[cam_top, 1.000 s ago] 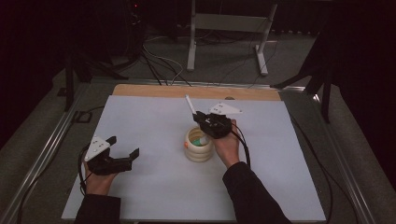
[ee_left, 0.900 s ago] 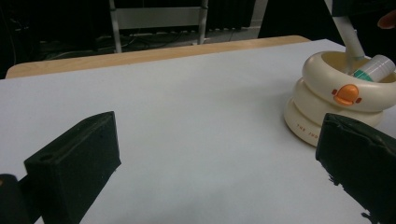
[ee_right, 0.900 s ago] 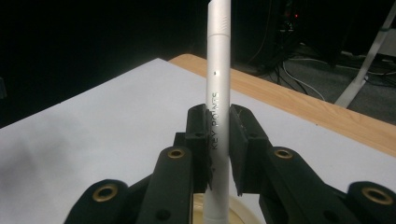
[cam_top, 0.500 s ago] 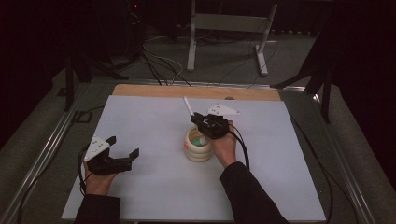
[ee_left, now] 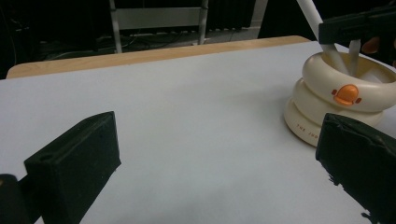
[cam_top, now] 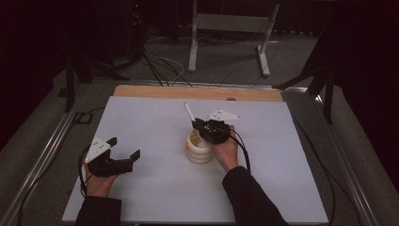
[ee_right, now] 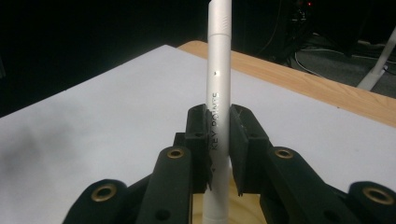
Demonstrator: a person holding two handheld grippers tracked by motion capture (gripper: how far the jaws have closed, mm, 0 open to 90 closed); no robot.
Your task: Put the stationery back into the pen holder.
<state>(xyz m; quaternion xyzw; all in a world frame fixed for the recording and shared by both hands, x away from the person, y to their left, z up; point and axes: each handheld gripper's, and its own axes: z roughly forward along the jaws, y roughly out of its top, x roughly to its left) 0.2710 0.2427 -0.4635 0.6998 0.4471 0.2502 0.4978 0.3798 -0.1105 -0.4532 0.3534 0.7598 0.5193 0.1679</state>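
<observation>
A cream ringed cup with an orange mark stands mid-table. My right gripper hovers over its rim, shut on a white pen that slants up and to the left; the pen's lower end dips into the cup. In the right gripper view the jaws clamp the pen around its printed middle. My left gripper rests near the table's front left, open and holding nothing, its fingers wide apart with the cup off to its right.
A white mat covers the table, with a wooden edge at the back. Metal rails run along both sides. Cables and a stand's legs lie on the floor beyond.
The right gripper with the pen has shifted slightly back and up over the cup. The left gripper has stayed where it was.
</observation>
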